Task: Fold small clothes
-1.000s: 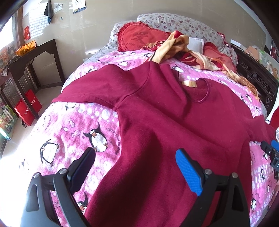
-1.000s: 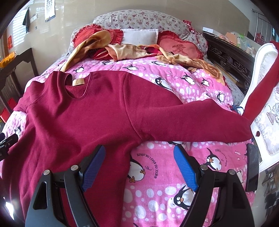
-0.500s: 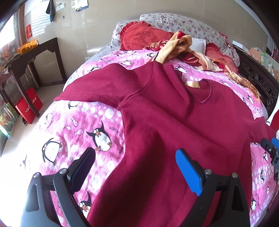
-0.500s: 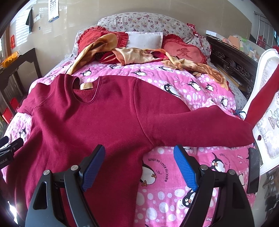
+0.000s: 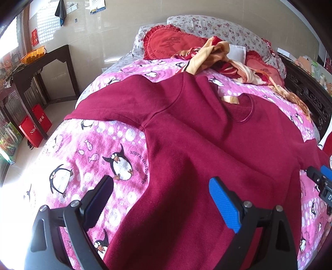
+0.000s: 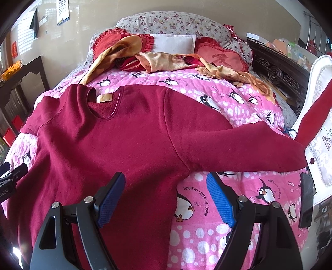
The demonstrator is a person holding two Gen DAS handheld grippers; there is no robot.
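Currently my left gripper [image 5: 161,199] and right gripper [image 6: 166,195] both hover with jaws wide apart, holding nothing. Between them the maroon fleece sweater [image 6: 116,141] lies flat, front up, on the pink penguin blanket [image 5: 87,149]; nap fuzzy, round neckline, tan label. Only the right view shows the sleeve [image 6: 249,149] stretched toward the white chair [image 6: 319,116]; only the left shows red bags [image 5: 35,126] on the floor.

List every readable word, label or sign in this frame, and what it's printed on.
"JUSQU'AU LEVER DU JOUR": pink penguin blanket.
"Nilr...", partly legible: red bag.
One large Chinese character: red cushion.
Wall calendar, neck label: too small to read.
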